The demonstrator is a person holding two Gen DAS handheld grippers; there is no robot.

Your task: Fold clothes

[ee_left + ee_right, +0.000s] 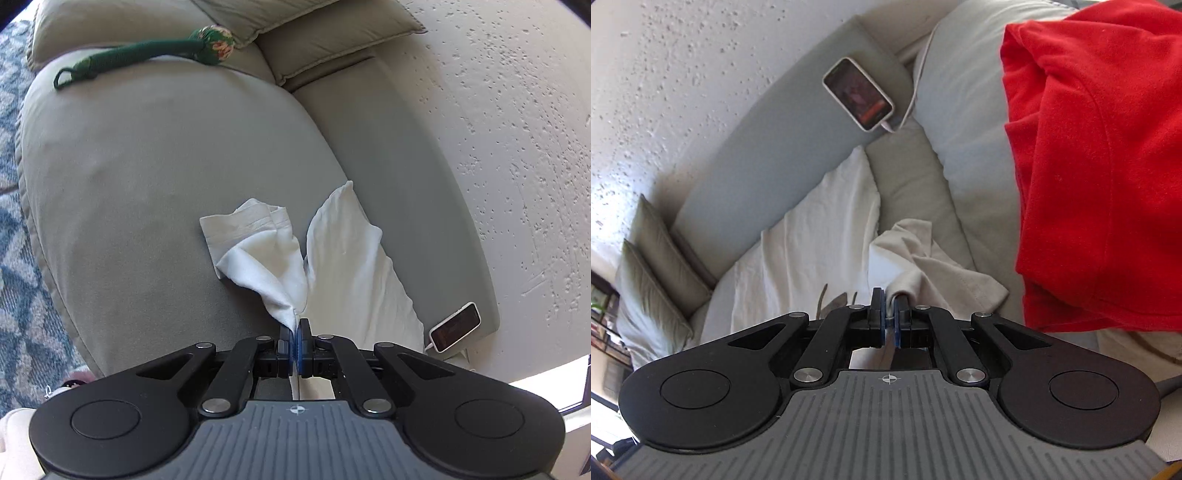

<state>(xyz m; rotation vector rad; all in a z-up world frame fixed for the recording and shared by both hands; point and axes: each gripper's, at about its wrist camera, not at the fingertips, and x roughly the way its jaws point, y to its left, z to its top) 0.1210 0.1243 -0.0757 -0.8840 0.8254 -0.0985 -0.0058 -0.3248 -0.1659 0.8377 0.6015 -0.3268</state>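
**Pinching one white garment from both ends, on the couch**

Holding the same white garment [258,254] in two spots, you've got both grippers clamped: your left gripper [295,328] has its jaws closed tight on a bunched corner of it, and your right gripper [889,306] is closed on a fold of the cloth too, with a sliver of fabric between the pads. The garment lies spread on the grey couch [155,177], running along the seat toward the backrest.

Quick count of the rest: one red garment [1100,166] piled on the cushion to the right, apart from the white one. One phone [858,94] on the backrest ledge, one cable [916,92] plugged into it. One green corded thing with a floral ball end [147,59] on the far cushion. Two throw pillows [657,254] stacked in the corner, plus one patterned blue rug [18,229].
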